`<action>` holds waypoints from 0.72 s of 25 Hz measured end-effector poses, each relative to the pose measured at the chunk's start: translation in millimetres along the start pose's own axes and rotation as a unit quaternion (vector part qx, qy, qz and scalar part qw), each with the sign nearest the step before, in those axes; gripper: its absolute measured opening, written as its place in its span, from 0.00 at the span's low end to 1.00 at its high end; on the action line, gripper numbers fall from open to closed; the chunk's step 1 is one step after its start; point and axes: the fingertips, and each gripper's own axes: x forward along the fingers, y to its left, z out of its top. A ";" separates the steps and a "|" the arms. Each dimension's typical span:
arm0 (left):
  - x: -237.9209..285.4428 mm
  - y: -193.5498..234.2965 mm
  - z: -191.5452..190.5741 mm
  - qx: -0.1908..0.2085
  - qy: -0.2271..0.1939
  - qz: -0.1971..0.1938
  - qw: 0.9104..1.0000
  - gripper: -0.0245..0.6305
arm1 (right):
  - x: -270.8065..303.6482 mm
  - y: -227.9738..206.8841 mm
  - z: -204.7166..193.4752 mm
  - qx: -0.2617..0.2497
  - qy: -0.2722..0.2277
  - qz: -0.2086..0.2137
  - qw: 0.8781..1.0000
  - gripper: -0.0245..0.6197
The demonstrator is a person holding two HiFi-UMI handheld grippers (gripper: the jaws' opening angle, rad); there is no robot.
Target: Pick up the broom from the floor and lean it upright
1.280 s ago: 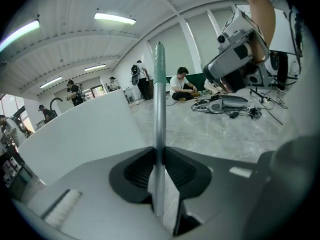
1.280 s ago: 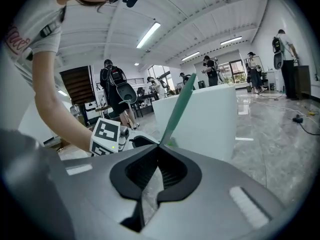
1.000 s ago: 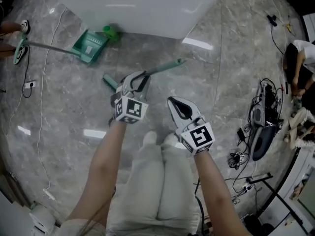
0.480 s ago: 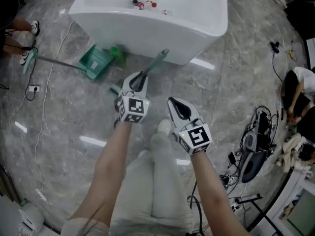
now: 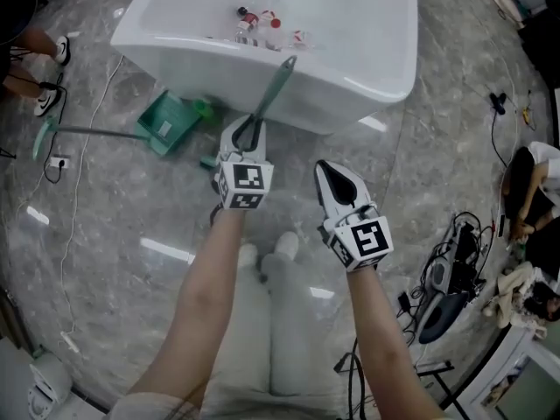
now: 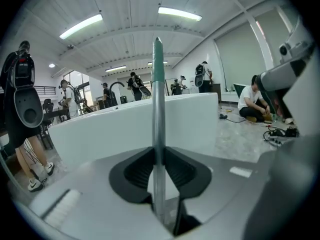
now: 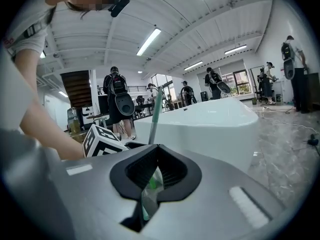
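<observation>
In the head view, the lower stretch of the broom (image 5: 269,93) is hidden behind the left gripper (image 5: 251,125). In the left gripper view its handle is lost below the jaws. The far end of the white tub (image 5: 350,68) is cut off by the top edge. The red and white items (image 5: 259,20) inside it are too small to be named. In the slit of the right gripper (image 7: 156,151), a green sliver (image 7: 149,186) cannot be identified.

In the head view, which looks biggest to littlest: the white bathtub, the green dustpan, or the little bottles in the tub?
1. white glossy bathtub
2. green plastic dustpan
3. small red-and-white bottles, tiniest by far
</observation>
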 end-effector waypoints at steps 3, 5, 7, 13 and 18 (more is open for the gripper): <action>17.4 0.9 12.7 -0.007 -0.011 0.003 1.000 0.15 | 17.5 -11.6 2.9 0.000 -0.005 -0.006 1.000 0.04; 28.9 0.2 15.9 -0.007 -0.011 0.000 1.000 0.15 | 29.6 -12.6 4.8 0.001 -0.009 -0.005 1.000 0.04; 40.1 -1.3 17.2 -0.005 -0.006 -0.006 1.000 0.15 | 39.4 -9.5 7.1 0.000 -0.009 0.001 1.000 0.04; 61.1 -4.8 22.8 -0.001 -0.002 -0.020 1.000 0.14 | 47.6 -5.0 9.5 -0.002 -0.002 0.007 1.000 0.04; 63.0 -7.3 24.3 0.002 -0.009 -0.027 1.000 0.14 | 47.0 -7.4 6.7 -0.003 0.006 0.003 1.000 0.04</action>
